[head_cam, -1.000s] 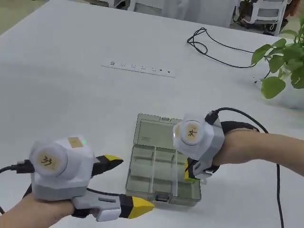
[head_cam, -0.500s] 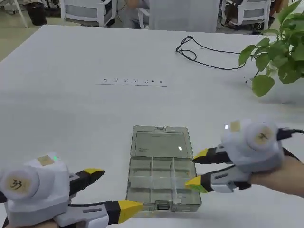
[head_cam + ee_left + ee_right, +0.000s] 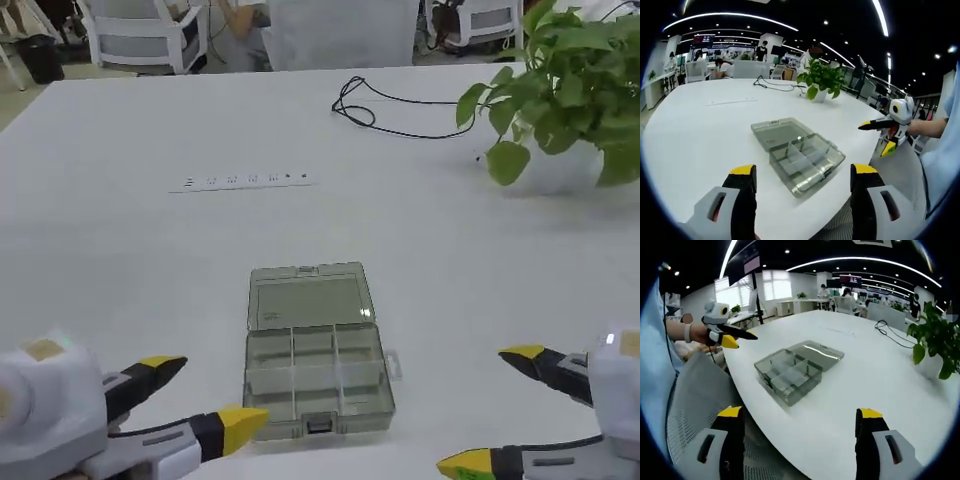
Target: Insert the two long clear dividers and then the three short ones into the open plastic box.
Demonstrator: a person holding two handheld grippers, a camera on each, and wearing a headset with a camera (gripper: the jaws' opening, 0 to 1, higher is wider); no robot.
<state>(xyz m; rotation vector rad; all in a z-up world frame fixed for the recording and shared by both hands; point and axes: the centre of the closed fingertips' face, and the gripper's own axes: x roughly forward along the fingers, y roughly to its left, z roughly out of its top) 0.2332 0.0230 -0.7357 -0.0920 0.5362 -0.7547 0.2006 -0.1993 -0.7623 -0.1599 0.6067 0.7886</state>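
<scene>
On the left we hold the left gripper (image 3: 215, 392), white with black jaws and yellow tips. Its jaws are wide apart and nothing is between them. It is at the near edge of the big white table (image 3: 120, 250). Far back on the table lies a long flat white power strip (image 3: 245, 181). In the middle, between our two grippers and touching neither one, sits the see-through grey-green plastic box (image 3: 360, 420). Its flat lid (image 3: 305, 300) lies open on the far side. Thin clear dividers (image 3: 337, 365) stand inside the box and cut it into small parts. Behind the box, far back, a thin black cable (image 3: 420, 134) curls on the table. To the right of the cable stands a leafy green plant (image 3: 560, 60) in a round white pot (image 3: 555, 170). On the right we hold the right gripper (image 3: 487, 410), white with yellow tips too. Its jaws are spread wide and hold nothing. In both gripper views we see the box lying ahead of the open jaws.
</scene>
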